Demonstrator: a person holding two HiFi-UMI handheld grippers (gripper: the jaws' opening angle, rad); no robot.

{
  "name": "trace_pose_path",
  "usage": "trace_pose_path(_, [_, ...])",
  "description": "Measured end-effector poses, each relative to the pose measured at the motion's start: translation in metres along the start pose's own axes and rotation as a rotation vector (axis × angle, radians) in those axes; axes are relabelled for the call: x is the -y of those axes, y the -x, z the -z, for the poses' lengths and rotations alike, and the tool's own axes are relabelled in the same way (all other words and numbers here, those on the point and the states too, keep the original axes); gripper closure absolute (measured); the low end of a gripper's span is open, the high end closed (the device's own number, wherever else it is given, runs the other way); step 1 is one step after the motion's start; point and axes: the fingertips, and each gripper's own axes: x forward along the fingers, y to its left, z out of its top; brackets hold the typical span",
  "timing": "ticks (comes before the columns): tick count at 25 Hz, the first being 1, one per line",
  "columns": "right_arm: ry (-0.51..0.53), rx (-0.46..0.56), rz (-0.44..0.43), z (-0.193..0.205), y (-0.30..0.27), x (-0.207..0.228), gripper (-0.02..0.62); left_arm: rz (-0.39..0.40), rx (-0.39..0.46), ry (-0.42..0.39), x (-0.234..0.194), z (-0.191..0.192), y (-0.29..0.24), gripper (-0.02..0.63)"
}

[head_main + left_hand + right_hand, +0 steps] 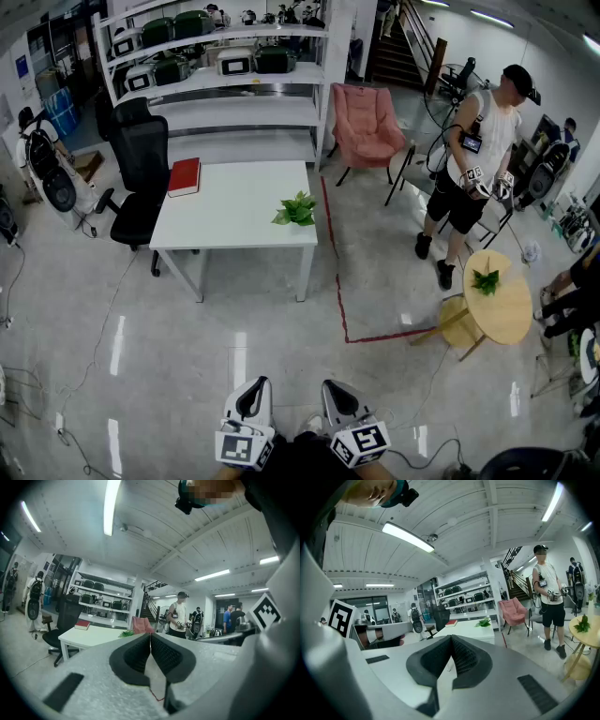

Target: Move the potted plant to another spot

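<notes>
Smooth white rectangular table [234, 225], leafy potted plant [297, 209]; hand-held grippers [150, 635] [451, 638] both pressed together, empty.

white table [234, 220] with a red book [184, 176] and a potted plant [297, 210] on top

The floor [281, 375] was smooth and shiny, with lights glinting in it. The white table [234, 220] looked smooth and dull. The round table [511, 314] looked like pale wood. The pink chair [364, 127] looked like soft cloth. The left gripper [150, 635] and right gripper [451, 638] looked like dull, grainy grey plastic, with black ribbed pads [136, 658].
</notes>
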Motion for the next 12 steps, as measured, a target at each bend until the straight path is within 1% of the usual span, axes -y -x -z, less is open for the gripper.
trace_pose_path(8, [-0.005, -0.003, 0.007, -0.001, -0.004, -0.006, 0.583, -0.005, -0.005, 0.008, -0.008, 0.0, 0.003, 0.586])
trace_pose_path(12, [0.001, -0.006, -0.015, 0.002, -0.009, -0.012, 0.583, -0.007, -0.012, 0.014, -0.014, 0.001, 0.005, 0.586])
